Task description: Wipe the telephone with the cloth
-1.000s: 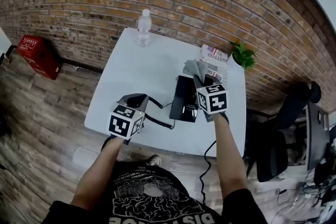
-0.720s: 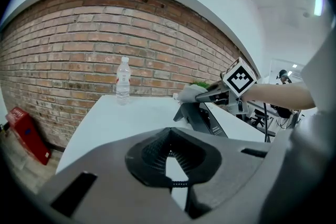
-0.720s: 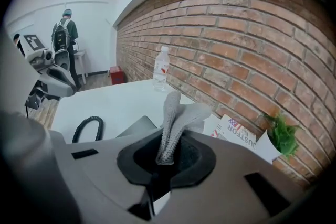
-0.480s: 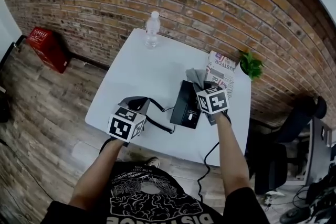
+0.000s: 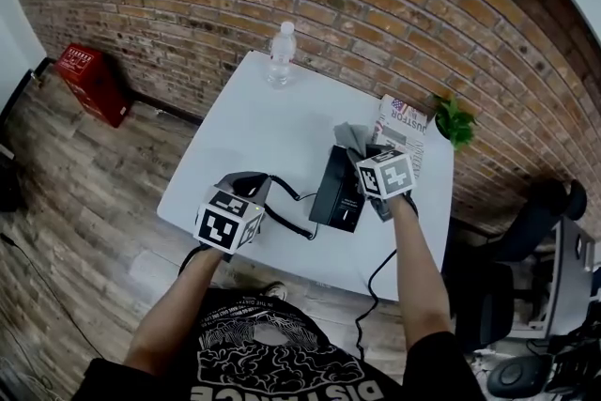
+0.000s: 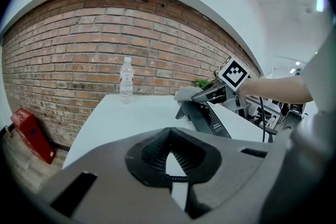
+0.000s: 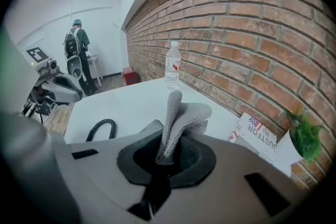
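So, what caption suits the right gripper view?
Right gripper clamps a grey cloth over the white table, a water bottle standing near the brick wall beyond.

Tabletop (image 5: 254, 136) open left of telephone (image 5: 338, 192) — bottle (image 5: 281, 54) at back

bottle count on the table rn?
1. The water bottle stands upright at the far edge of the table, near the brick wall, well apart from the telephone. No other shows; small patches of table are hidden.

Bright, even indoor light with soft shadows — heavy fisheye bending (corners vignetted black), near foreground blurred.
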The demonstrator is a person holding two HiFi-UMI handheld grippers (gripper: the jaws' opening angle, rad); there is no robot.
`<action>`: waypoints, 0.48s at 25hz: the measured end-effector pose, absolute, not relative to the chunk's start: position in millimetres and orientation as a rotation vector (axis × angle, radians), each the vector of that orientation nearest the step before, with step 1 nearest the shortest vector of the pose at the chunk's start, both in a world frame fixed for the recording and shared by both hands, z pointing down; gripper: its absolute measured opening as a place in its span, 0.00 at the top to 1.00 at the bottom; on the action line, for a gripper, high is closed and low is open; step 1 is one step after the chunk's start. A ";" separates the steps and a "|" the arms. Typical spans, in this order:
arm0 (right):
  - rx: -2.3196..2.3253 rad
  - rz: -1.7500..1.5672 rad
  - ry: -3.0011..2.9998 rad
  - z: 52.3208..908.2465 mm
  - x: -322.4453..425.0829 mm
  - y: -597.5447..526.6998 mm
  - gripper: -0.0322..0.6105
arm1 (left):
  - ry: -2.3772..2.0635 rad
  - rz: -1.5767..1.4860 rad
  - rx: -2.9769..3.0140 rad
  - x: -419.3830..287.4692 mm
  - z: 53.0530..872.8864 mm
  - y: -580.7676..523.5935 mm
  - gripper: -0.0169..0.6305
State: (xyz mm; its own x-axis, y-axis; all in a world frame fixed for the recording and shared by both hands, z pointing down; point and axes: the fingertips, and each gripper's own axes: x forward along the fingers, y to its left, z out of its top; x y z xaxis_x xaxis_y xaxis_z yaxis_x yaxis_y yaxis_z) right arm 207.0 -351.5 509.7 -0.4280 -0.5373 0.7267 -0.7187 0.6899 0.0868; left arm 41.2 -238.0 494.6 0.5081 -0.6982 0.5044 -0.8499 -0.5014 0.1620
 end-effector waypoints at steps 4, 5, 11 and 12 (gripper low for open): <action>0.941 0.288 -2.128 509.9 200.9 -354.4 0.93 | -1.286 0.531 2.366 37.6 493.6 -236.9 0.96; 0.936 0.281 -2.126 509.8 198.9 -355.1 0.93 | -1.289 0.532 2.364 35.8 493.5 -236.8 0.96; 0.907 0.268 -2.128 510.2 186.7 -358.0 0.93 | -1.317 0.528 2.347 23.2 491.5 -236.9 0.96; 0.903 0.267 -2.129 510.4 185.0 -358.1 0.93 | -1.321 0.525 2.345 21.7 491.2 -236.6 0.96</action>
State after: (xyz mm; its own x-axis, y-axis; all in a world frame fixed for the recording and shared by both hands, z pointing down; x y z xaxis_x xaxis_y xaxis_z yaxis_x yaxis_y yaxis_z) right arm 185.0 -358.1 510.4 -0.4329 -0.5153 0.7397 -0.6821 0.7237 0.1049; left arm 21.7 -236.6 491.2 0.4835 -0.7171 0.5019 -0.8660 -0.4752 0.1553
